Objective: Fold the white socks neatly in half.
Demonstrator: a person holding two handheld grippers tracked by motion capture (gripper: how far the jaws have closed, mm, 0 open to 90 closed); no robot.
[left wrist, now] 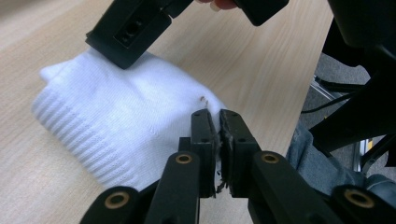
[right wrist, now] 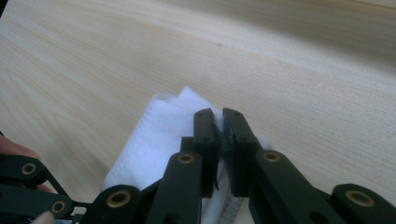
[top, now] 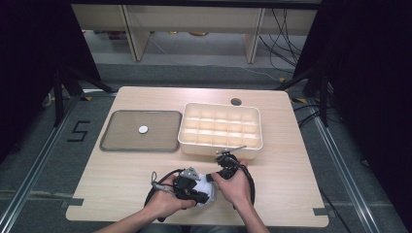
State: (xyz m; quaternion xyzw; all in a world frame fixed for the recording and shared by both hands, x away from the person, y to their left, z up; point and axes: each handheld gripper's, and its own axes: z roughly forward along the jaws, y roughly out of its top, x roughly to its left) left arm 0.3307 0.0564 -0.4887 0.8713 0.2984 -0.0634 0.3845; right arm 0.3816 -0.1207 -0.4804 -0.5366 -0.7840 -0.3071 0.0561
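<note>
Near the worktop's (top: 121, 179) front edge, both the left tongs (left wrist: 214, 122) and right tongs (right wrist: 218, 120) pinch the folded white sock (left wrist: 126, 116), which seems folded yet nowhere near the compartment box (top: 187, 138).

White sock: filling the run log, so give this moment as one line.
white sock on table | left gripper shut on it | right gripper shut on it | compartment box behind
</note>
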